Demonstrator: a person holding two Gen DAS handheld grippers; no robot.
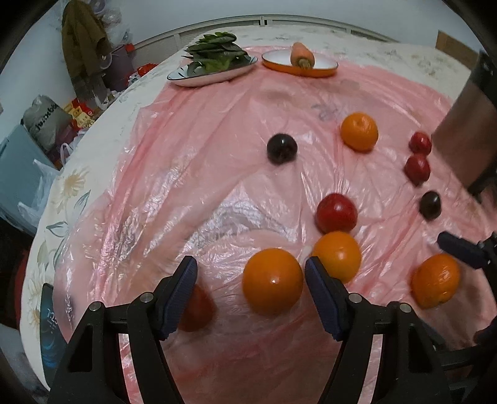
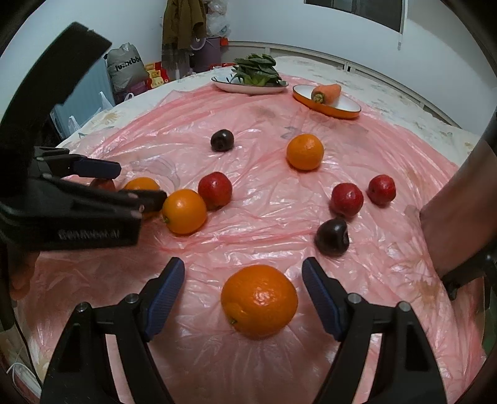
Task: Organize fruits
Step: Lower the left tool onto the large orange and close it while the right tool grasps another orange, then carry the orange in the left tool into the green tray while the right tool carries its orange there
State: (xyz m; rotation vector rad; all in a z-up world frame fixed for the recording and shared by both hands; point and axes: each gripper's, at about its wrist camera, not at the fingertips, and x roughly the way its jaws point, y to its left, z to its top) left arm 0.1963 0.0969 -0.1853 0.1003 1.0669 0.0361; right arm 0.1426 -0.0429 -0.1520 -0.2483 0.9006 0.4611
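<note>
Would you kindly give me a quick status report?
Left gripper open around an orange. Right gripper open around another orange. Nothing gripped; nothing blocking.

Home room, lived-in. Worktop (image 1: 77, 186) has floral cloth under pink plastic sheet (image 1: 217, 155). Jacket (image 2: 183, 25) hangs on wall, stuffed bags (image 2: 127, 66) and boxes piled on floor, plate of greens (image 2: 251, 85) nearby.
</note>
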